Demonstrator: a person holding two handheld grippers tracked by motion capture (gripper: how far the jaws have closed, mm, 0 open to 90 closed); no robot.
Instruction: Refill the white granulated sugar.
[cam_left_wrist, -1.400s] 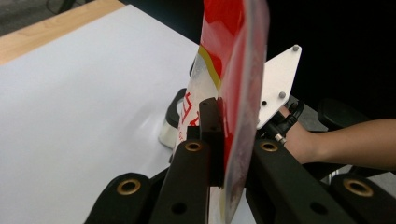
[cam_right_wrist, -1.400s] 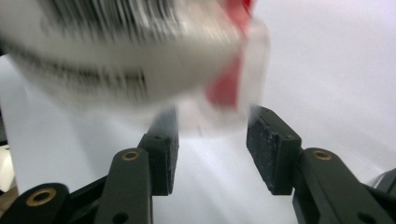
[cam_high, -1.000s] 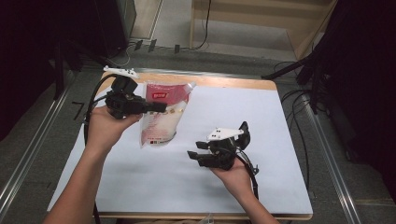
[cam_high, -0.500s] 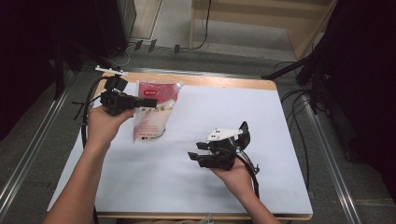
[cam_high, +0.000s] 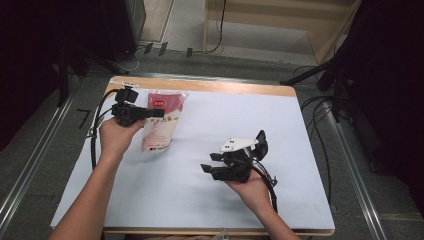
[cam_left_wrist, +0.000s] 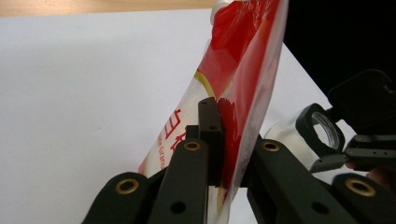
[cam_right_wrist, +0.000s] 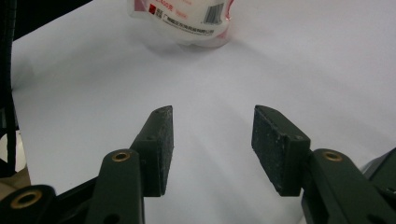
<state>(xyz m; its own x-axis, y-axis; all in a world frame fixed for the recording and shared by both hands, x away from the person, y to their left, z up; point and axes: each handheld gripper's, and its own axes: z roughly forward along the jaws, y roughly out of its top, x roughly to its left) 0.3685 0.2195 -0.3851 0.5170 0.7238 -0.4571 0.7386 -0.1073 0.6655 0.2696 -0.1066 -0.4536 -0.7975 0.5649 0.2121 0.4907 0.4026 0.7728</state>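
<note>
The left gripper (cam_high: 156, 113), matte black and angular, is clenching the glossy red-and-white plastic pouch (cam_high: 161, 127) near its red top; in the left gripper view the crinkled film (cam_left_wrist: 243, 79) is standing pinched between the pads. The pouch is lying at the table's far left, its upper end close to the pale wooden table edge (cam_high: 235, 87). Smooth white paper (cam_high: 305, 135) is stretching open between the hands. The right gripper (cam_high: 206, 169) is resting mid-table, released, its rough black pads (cam_right_wrist: 284, 149) holding nothing

pouch (cam_left_wrist: 243, 70) | side print: partial Latin letters "Granul" | back (cam_right_wrist: 187, 11): barcode, small print unreadable
</note>
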